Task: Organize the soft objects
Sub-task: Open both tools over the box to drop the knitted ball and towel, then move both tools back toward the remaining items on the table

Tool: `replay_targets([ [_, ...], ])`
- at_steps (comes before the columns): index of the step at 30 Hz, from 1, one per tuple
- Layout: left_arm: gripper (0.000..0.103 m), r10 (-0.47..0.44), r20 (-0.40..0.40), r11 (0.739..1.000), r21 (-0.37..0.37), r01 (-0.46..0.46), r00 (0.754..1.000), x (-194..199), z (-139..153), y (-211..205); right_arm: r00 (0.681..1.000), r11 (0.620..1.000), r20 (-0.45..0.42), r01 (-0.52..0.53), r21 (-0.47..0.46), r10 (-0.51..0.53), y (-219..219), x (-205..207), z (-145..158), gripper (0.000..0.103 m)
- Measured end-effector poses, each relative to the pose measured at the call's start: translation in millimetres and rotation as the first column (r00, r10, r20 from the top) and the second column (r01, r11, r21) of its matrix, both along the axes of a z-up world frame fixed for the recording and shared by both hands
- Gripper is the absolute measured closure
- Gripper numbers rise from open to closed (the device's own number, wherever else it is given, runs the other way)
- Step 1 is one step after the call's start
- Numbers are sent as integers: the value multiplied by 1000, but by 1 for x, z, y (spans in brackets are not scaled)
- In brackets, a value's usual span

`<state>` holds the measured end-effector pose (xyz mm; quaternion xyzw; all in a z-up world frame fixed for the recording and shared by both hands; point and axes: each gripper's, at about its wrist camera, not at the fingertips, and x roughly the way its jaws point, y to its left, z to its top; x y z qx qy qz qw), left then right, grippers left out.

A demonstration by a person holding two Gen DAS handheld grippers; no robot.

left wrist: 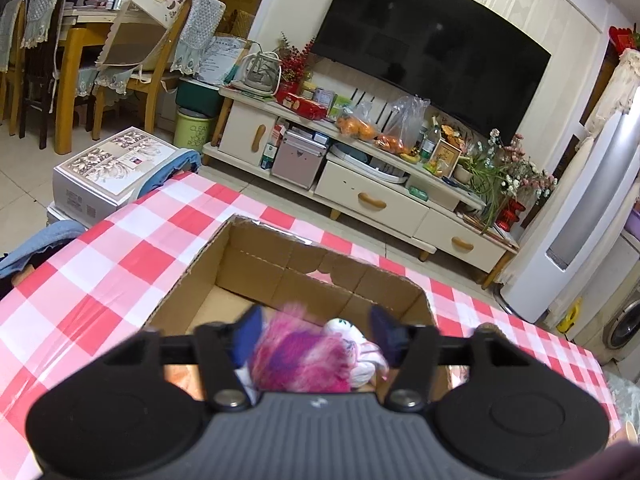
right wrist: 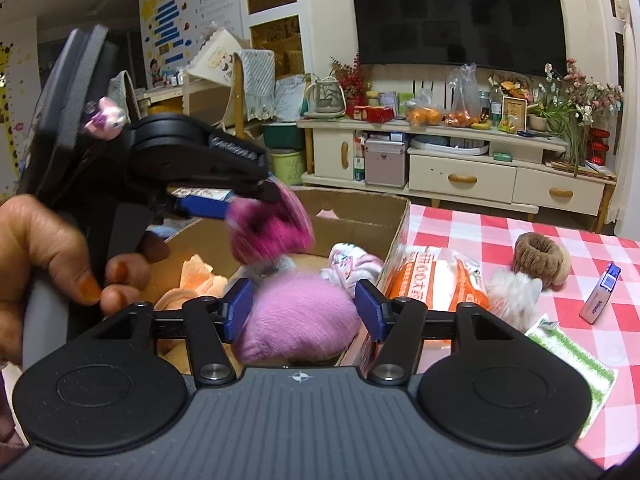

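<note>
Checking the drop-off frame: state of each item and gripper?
left gripper: open, over the box
magenta fuzzy item: blurred, between the left jaws, above the box
right gripper: open, pads clear of the toy
pink plush: between the right jaws, in the box
cardboard box: open-topped
brown scrunchie: on the tablecloth

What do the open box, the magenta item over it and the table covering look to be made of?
Box: brown corrugated cardboard, matte; fluting shows along the torn rim. Magenta item: fluffy, fur-like fibres, probably synthetic plush, though blurred. Table covering: glossy red-and-white checked sheet with glare streaks, likely plastic or oilcloth.
</note>
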<state>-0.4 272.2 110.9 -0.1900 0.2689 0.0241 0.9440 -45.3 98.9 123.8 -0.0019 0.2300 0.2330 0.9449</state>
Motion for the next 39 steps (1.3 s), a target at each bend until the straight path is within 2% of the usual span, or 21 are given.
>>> replay_targets([
  [1,30,2,4,1000,7,-2,1000,-1,2,-1,1000,1000,5,0,6,0,-2,-1,1,9],
  [2,28,2,10,1000,18,-3,1000,-2,3,-4,1000,1000,10,-1,15,1,-3,-4,2,7],
  [9,15,6,25,998,64,-8,1000,-6,9,-13,999,999,27,32,42,-33,-15,-16,-1,2],
  [15,13,-7,22,997,83,5,1000,-6,10,-23,996,993,19,88,76,-90,-31,-14,-2,1],
  [20,8,-25,24,994,105,22,999,-8,12,-36,990,986,22,135,99,-138,-45,-18,-1,0],
  [30,3,-52,15,990,132,50,999,-11,13,-58,981,975,8,190,119,-193,-66,-25,-5,0],
  [39,1,-65,9,988,142,63,998,-13,14,-74,962,946,2,268,180,-273,-83,-24,-7,0],
])
